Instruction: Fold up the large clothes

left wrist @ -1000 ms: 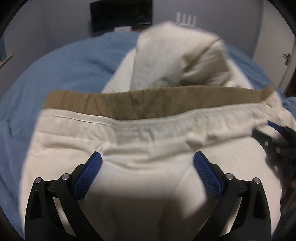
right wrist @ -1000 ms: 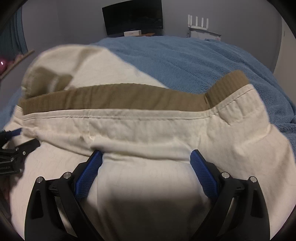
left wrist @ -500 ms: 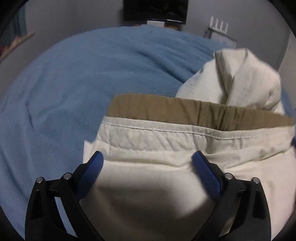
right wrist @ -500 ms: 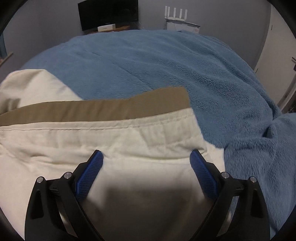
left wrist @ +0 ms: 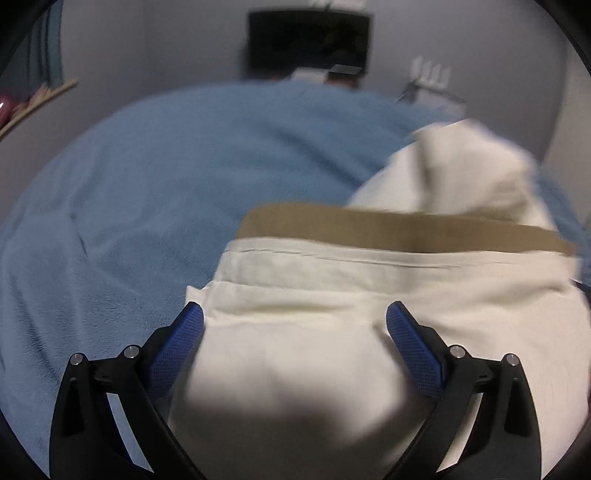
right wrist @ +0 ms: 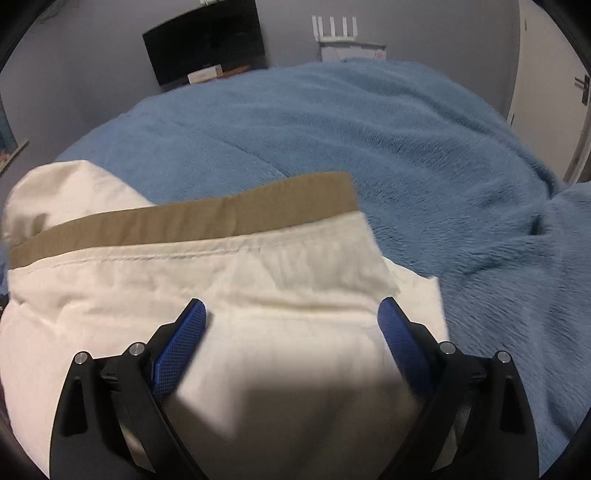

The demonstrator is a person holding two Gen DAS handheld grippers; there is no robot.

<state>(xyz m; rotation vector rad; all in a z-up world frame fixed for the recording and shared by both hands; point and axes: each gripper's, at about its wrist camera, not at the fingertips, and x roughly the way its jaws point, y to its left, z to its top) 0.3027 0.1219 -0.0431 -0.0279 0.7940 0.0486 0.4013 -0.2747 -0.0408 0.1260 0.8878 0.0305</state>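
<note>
A cream garment (left wrist: 369,280) with a tan band (left wrist: 388,229) along its far edge lies on a blue blanket (left wrist: 166,184). My left gripper (left wrist: 295,325) is open, and the cloth near the garment's left corner sits between its blue fingers (left wrist: 181,343). In the right wrist view the same garment (right wrist: 221,280) and tan band (right wrist: 203,221) end at a right corner. My right gripper (right wrist: 291,317) is open over that corner, cloth between its fingers (right wrist: 399,332). A bunched cream part (left wrist: 469,166) rises beyond the band. The left wrist view is blurred.
The blue blanket (right wrist: 406,147) covers the whole bed and rumples at the right. A dark screen (right wrist: 205,44) and a white router (right wrist: 336,27) stand against the grey back wall. A door (right wrist: 546,74) is at the far right.
The two grippers have moved apart along the banded edge: the left one now sits at the garment's left corner, the right one at its right corner. Neither sees the other any more.
</note>
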